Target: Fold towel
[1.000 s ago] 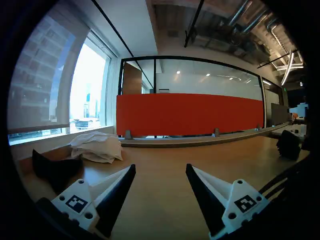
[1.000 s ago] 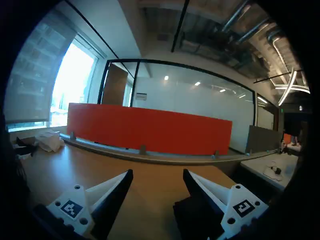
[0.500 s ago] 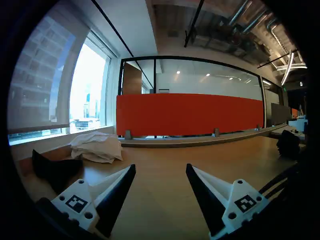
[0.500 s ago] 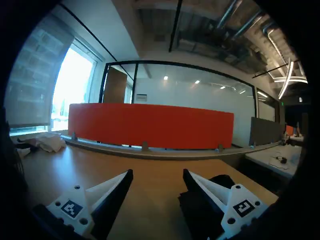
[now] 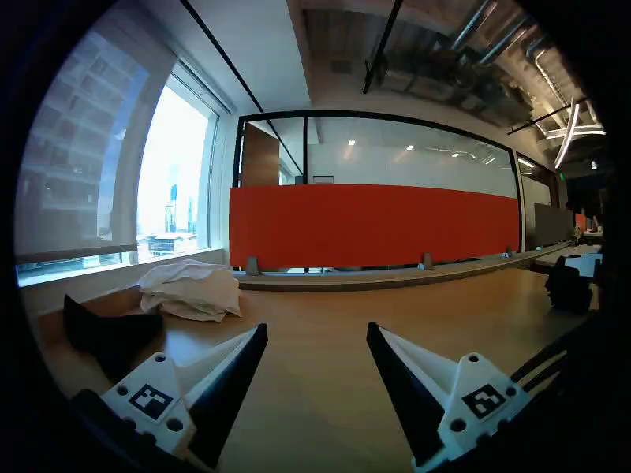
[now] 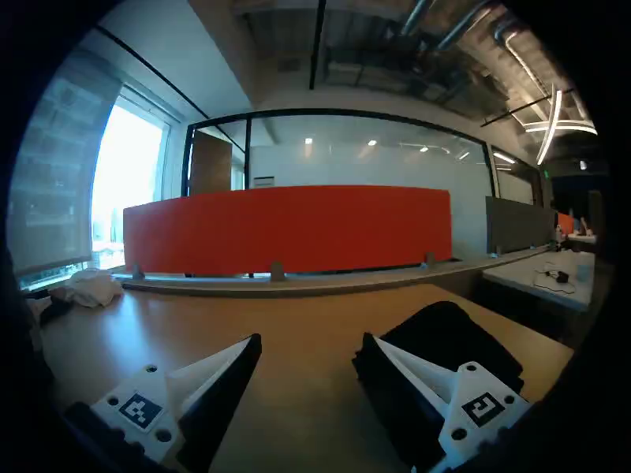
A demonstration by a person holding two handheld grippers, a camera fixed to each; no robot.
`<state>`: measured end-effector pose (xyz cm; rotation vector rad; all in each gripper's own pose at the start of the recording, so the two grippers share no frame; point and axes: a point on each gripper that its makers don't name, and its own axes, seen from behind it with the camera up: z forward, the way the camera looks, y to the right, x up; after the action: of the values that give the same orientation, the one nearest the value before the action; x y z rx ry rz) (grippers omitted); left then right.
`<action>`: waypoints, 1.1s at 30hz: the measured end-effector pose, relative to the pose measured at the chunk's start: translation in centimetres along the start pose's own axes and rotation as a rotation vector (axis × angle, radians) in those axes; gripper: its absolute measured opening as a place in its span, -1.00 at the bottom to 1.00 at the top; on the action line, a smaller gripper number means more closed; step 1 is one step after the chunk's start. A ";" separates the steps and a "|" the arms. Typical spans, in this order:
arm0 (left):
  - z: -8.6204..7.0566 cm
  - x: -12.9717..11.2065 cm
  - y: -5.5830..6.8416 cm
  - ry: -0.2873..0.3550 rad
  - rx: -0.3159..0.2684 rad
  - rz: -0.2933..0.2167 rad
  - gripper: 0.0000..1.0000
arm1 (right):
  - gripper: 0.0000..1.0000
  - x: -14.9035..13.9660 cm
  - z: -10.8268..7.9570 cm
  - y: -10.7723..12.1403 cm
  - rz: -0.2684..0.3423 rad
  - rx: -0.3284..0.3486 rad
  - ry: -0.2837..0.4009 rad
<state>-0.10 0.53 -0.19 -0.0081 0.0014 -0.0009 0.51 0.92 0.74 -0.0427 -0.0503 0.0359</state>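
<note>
A crumpled white towel (image 5: 191, 290) lies on the wooden desk at the far left, near the window; the right gripper view has it small at the far left (image 6: 88, 288). A dark cloth (image 5: 106, 333) lies in front of it. My left gripper (image 5: 315, 339) hovers open over bare desk, nothing between its fingers. My right gripper (image 6: 309, 351) is open too, low over the desk. A folded black towel stack (image 6: 453, 347) rests just behind its right finger, also seen far right in the left gripper view (image 5: 569, 287).
The wooden desk (image 5: 331, 315) runs up to an orange divider panel (image 5: 371, 225) with a grey rail below it. A window (image 5: 169, 189) lies to the left. Another desk (image 6: 544, 280) with small items stands at the far right.
The right gripper has swung to the right and drawn nearer the black towel stack, which now shows larger. The left gripper has stayed still.
</note>
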 end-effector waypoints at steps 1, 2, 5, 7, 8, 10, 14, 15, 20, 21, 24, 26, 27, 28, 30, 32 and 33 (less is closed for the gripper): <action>0.0 0.0 0.0 0.000 0.000 0.000 0.87 | 0.99 0.0 0.0 0.0 -0.004 0.001 0.003; 0.0 0.0 0.0 0.000 0.000 0.000 0.87 | 0.99 0.0 -0.1 0.0 -0.007 0.001 0.006; 0.0 0.0 0.0 0.000 0.000 0.000 0.87 | 0.99 -0.1 -0.2 -0.1 -0.018 0.008 0.015; 0.0 0.0 0.0 0.000 0.000 0.000 0.87 | 0.99 -0.3 -0.2 -0.4 -0.020 0.016 0.016; 0.0 0.0 0.0 0.000 0.000 0.000 0.87 | 0.99 -0.5 -0.2 -0.5 -0.020 0.020 0.016; 0.0 0.0 0.0 0.000 0.000 0.000 0.87 | 0.99 -0.7 -0.3 -0.7 -0.016 0.028 0.016; 0.0 0.0 0.0 0.000 0.000 0.000 0.87 | 0.99 -0.9 -0.4 -0.9 -0.012 0.035 0.021; 0.0 0.0 0.0 0.000 0.000 0.000 0.87 | 0.99 -0.9 -0.4 -0.9 -0.013 0.036 0.023; 0.0 0.0 0.0 0.000 0.000 0.000 0.87 | 0.99 -0.9 -0.5 -0.9 -0.017 0.039 0.028; 0.0 0.0 0.0 0.000 0.000 0.000 0.87 | 0.99 -0.9 -0.5 -0.9 -0.018 0.039 0.030; 0.0 0.0 0.0 0.000 0.000 0.000 0.87 | 0.99 -0.8 -0.6 -1.0 -0.019 0.041 0.039; 0.0 0.0 0.0 0.000 0.000 0.000 0.87 | 0.99 -0.6 -0.8 -1.0 -0.025 0.043 0.044; 0.0 0.0 0.0 0.000 0.000 0.000 0.87 | 0.99 -0.6 -0.8 -1.1 -0.028 0.045 0.046; 0.0 0.0 0.0 0.000 0.000 0.000 0.87 | 0.99 -0.6 -0.9 -1.2 -0.031 0.047 0.048; 0.0 0.0 0.0 0.000 0.000 0.000 0.87 | 0.99 -0.6 -0.9 -1.4 -0.036 0.052 0.049; 0.0 0.0 0.0 0.000 0.000 0.000 0.87 | 0.99 -0.6 -0.9 -1.4 -0.035 0.053 0.049; 0.0 0.0 0.0 0.000 0.000 0.000 0.87 | 0.99 -0.6 -0.9 -1.4 -0.035 0.055 0.050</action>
<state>-0.07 0.52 -0.21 -0.0080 0.0012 -0.0011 0.05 -0.53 -0.15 0.0121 -0.0006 0.0012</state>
